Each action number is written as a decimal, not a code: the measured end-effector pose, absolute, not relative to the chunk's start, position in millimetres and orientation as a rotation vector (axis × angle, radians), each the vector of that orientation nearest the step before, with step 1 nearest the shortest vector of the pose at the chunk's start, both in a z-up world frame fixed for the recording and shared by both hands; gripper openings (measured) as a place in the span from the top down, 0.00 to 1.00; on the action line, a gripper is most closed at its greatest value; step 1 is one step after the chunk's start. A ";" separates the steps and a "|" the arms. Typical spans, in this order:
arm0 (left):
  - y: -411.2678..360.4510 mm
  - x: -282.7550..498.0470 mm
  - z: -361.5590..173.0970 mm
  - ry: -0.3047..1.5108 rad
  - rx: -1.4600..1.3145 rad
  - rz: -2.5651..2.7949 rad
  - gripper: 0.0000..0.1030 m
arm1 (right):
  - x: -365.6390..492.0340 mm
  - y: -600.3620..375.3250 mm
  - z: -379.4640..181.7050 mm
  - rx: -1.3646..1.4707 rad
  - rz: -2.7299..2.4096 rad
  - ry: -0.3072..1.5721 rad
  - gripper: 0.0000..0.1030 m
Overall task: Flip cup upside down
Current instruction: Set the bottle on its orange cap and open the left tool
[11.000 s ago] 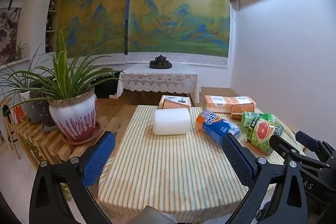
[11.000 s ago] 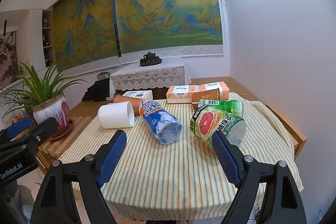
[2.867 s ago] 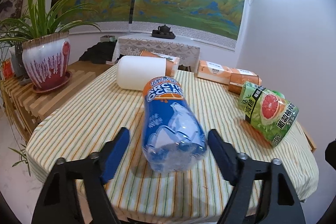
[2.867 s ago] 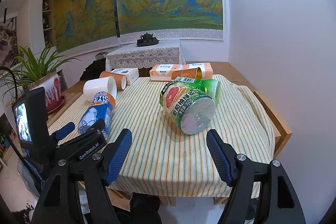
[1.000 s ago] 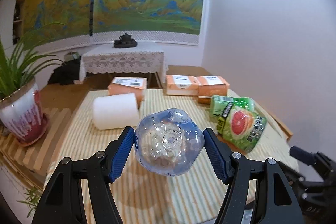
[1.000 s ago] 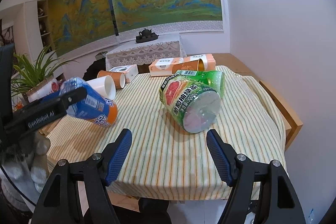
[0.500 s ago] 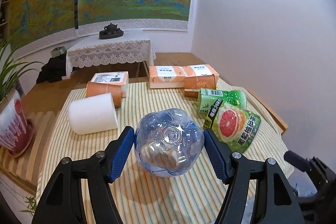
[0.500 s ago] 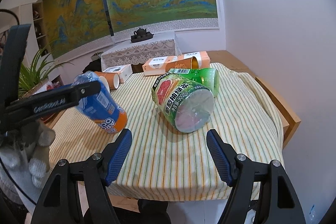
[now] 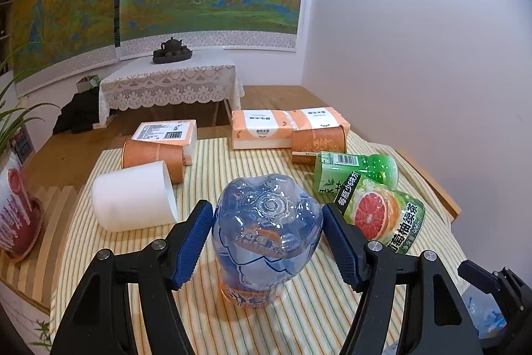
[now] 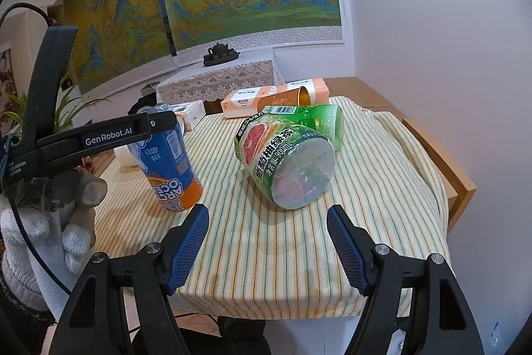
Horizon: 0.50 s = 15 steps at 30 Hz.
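Blue-labelled cut bottle cup (image 9: pixel 266 242) stands mouth-down on the striped tablecloth (image 9: pixel 206 321), petal-shaped base up, slightly tilted in the right wrist view. Left to right across the table: white cup (image 9: pixel 133 198) on its side, orange paper cup (image 9: pixel 153 155) behind it, blue cup at centre, tissue packs (image 9: pixel 286 127) at the back, green grapefruit-tea cup (image 9: pixel 382 212) lying on its side with another green one (image 9: pixel 359 172) behind. Left gripper (image 9: pixel 267 242) has its blue pads clamped on the upper body of the blue cup; a gloved hand (image 10: pixel 50 222) holds it. Right gripper (image 10: pixel 267 245) hangs over the near table edge, tongs apart, holding nothing.

Risks: the cup looks not fully seated, so letting go now could tip it over. Thin plastic may spring when the squeeze comes off. Pulling the pads back low could drag the cup or bunch the cloth. The green cup lies near; a sideways swing could knock it rolling.
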<state>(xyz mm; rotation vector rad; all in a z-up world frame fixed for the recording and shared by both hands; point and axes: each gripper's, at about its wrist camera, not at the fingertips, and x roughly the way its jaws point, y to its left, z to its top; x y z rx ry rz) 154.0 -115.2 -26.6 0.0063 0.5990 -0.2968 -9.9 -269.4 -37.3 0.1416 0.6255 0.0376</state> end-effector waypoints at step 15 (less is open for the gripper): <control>-116.6 150.3 -19.2 0.548 0.014 -0.318 0.06 | -9.7 -271.3 -37.1 0.146 0.030 0.623 0.32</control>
